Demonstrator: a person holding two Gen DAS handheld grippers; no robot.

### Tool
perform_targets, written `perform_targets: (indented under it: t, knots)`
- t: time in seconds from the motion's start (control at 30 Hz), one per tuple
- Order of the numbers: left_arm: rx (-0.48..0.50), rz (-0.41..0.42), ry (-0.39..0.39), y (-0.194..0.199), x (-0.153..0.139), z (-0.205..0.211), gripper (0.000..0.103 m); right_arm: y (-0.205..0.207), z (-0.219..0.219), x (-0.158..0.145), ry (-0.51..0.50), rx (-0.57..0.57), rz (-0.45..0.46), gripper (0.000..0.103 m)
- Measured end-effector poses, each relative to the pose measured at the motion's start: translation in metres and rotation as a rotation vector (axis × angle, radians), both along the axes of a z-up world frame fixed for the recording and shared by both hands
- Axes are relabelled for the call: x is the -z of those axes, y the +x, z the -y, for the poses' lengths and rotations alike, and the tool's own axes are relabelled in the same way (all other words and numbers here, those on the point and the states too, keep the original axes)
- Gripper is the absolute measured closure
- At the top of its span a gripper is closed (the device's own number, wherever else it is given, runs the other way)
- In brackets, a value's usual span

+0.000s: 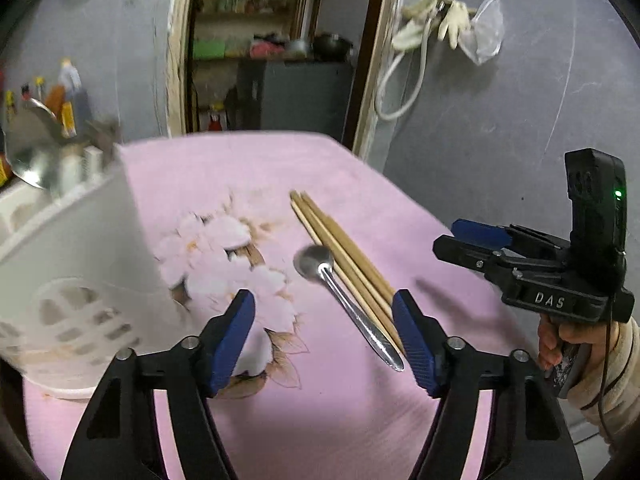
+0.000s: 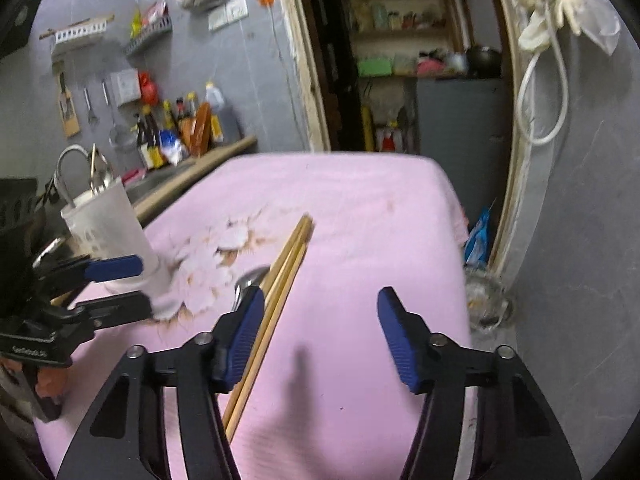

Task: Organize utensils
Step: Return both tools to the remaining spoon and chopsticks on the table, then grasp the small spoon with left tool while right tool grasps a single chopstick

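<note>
On the pink flowered cloth (image 1: 360, 400) lie several wooden chopsticks (image 1: 344, 252) in a bundle, with a metal spoon (image 1: 348, 304) alongside them. My left gripper (image 1: 324, 312) hovers open over the spoon's handle, whose end is near the right finger without being pressed. A white perforated utensil holder (image 1: 80, 260) stands at the left and holds some blurred utensils. My right gripper (image 2: 320, 308) is open above bare cloth, with the chopsticks (image 2: 280, 292) and the spoon bowl (image 2: 250, 278) passing under its left finger (image 2: 240, 340). Each wrist view shows the other gripper: the right gripper (image 1: 448, 240), the left gripper (image 2: 140, 284).
A counter with bottles (image 2: 180, 128) runs behind the holder (image 2: 108, 228) at the left. An open doorway (image 2: 400, 80) with shelves lies beyond the table's far edge. A grey wall with hanging gloves and a hose (image 2: 548, 40) stands at the right, and a glass jar (image 2: 486, 300) sits on the floor.
</note>
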State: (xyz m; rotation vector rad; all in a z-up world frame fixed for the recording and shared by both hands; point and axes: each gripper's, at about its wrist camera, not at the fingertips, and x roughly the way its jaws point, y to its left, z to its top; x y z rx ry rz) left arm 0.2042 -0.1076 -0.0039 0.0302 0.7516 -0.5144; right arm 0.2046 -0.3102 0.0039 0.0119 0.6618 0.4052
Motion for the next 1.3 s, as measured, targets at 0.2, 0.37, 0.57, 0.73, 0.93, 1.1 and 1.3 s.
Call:
perform_targets:
  t: [0.2,0.37,0.57,0.73,0.93,1.1,1.3]
  knots:
    - [0.007,-0.125,-0.021,0.028,0.016,0.009,0.062,0.01,-0.004,0.007,-0.011,-0.028,-0.062,0.07]
    - [-0.013,-0.212,-0.039,0.048,0.026,0.014,0.075,0.019,-0.005,0.015,-0.005,-0.037,-0.116,0.076]
    - [-0.045,-0.278,-0.085,0.067,0.033,0.011,0.079,0.027,-0.009,0.018,-0.001,-0.045,-0.145,0.076]
    - [-0.056,-0.295,-0.091,0.073,0.032,0.008,0.095,0.032,-0.014,0.02,-0.013,-0.056,-0.162,0.077]
    - [-0.06,-0.299,-0.078,0.066,0.032,0.001,0.098,0.038,-0.026,0.021,-0.041,-0.084,-0.17,0.079]
    - [-0.071,-0.28,-0.044,0.048,0.031,0.0,0.099,0.043,-0.04,0.024,-0.097,-0.103,-0.178,0.079]
    - [-0.08,-0.27,-0.044,0.039,0.032,-0.004,0.099,0.055,-0.052,0.025,-0.155,-0.085,-0.181,0.084]
